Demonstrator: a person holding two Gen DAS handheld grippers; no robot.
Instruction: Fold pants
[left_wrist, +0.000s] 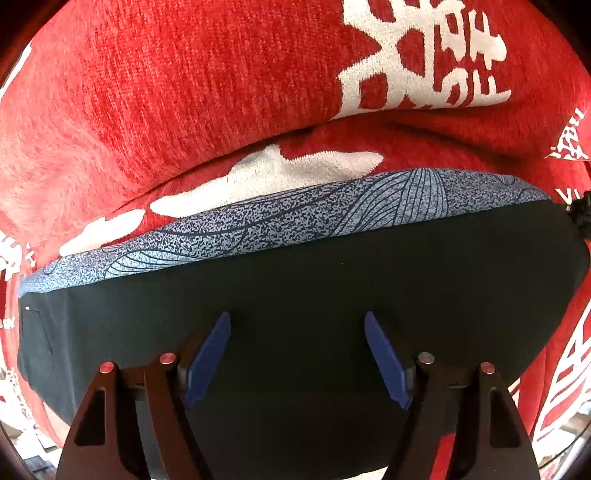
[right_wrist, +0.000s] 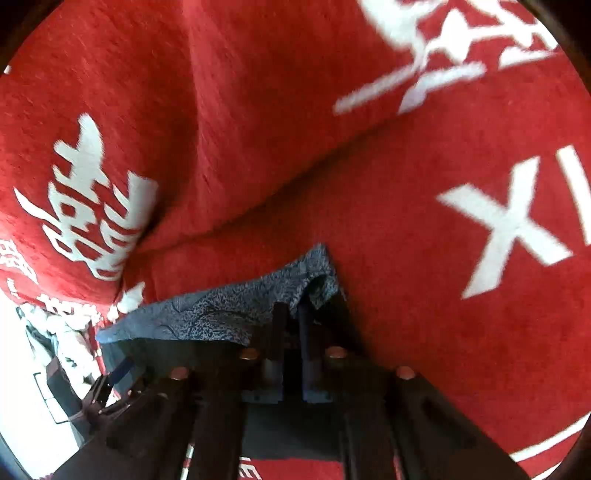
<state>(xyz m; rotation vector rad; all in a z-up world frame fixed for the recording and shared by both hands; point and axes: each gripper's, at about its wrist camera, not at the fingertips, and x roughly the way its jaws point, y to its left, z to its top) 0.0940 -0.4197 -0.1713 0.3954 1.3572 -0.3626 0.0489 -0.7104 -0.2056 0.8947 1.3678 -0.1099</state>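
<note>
Pants (left_wrist: 295, 288) lie flat on red cover (left_wrist: 147, 92) with white characters, dark fabric with a blue-grey patterned band (left_wrist: 295, 210) along the far edge, just short of the crease where the back cushion (left_wrist: 221, 55) meets the seat. Step in hand looks like a fold in progress: one corner grabbed, other side not yet taken.

Right gripper (right_wrist: 293, 314) has jaws drawn nearly together, pinching the patterned corner of the pants (right_wrist: 314, 280); fabric bunches up around the tips. It angles steeply down toward the seat. Frame is motion-blurred.

Left gripper (left_wrist: 297, 328) points straight down over the dark middle of the pants, blue fingers (left_wrist: 207, 358) spread wide, nothing between them; contact with the cloth cannot be told.

Next move, as a guess: left needs to close on an edge or hold the cloth down while right carries its corner across. Risk: thin pinch slips, or only the top layer comes along.
</note>
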